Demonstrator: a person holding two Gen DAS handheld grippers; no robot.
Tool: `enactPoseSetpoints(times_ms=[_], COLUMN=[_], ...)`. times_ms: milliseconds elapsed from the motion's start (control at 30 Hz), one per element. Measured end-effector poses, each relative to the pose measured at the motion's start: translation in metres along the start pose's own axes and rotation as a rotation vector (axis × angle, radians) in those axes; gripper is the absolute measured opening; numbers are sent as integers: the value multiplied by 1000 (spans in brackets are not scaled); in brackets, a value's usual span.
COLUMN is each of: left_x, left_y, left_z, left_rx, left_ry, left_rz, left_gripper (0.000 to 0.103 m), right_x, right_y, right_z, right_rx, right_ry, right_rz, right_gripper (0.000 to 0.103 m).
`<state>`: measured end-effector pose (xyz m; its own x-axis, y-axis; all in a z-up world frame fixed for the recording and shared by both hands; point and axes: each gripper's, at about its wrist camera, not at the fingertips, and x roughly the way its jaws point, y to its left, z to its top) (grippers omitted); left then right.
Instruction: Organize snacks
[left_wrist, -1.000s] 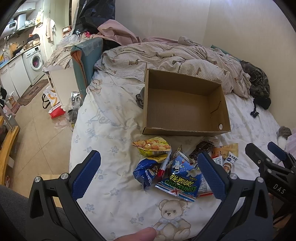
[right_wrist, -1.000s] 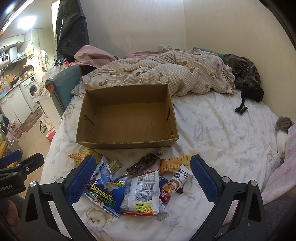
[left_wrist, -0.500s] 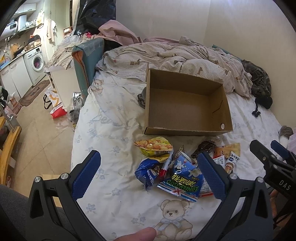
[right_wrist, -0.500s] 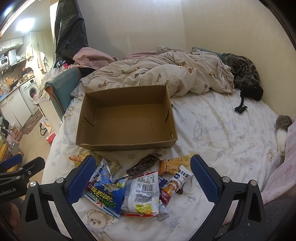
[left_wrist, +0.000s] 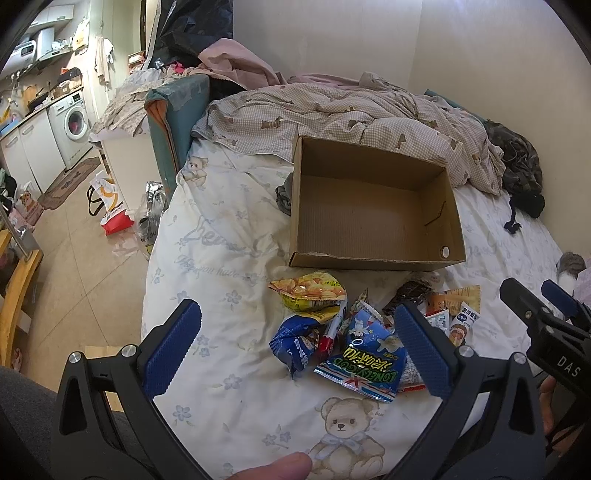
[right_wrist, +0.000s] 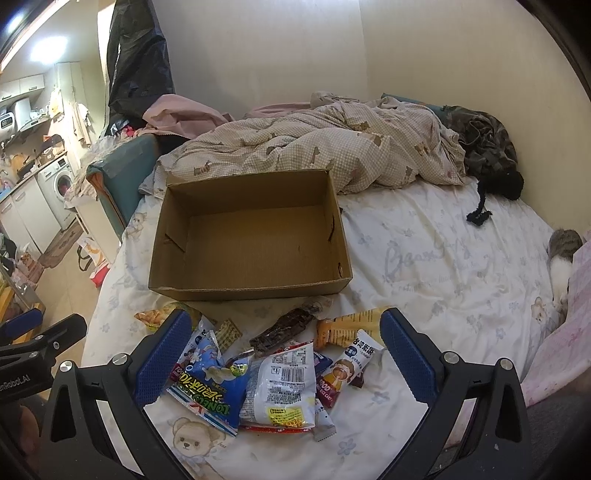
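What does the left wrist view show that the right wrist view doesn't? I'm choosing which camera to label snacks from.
Only the left wrist view shows the crumpled blue bag and the whole yellow chip bag. Only the right shows the white barcode pouch unobstructed, and a cat at the bed's edge. Both show the empty cardboard box, the blue Lonely God bag, and each gripper open: left gripper, right gripper.

The left gripper (left_wrist: 295, 347) is a black plastic frame with triangular cut-outs, silver screws at its joints, and two fingers faced with ridged blue rubber pads (left_wrist: 171, 347). The right gripper (right_wrist: 282, 356) matches it: same black frame, silver screws, textured blue pads (right_wrist: 404, 356). White lettering "DAS" marks its side.
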<state>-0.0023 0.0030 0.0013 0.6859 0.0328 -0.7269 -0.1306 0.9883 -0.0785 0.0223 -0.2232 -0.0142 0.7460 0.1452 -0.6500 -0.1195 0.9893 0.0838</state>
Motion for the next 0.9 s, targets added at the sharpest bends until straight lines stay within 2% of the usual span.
enactPoseSetpoints(times_ms=[900], left_x=[3], left_y=[5], left_z=[-5], left_rx=[3], left_ry=[7], left_rz=[1], left_gripper=[103], right_x=[4], right_y=[-1], right_z=[-7], right_rx=[14], right_ry=[8], right_rz=[10], right_gripper=[103])
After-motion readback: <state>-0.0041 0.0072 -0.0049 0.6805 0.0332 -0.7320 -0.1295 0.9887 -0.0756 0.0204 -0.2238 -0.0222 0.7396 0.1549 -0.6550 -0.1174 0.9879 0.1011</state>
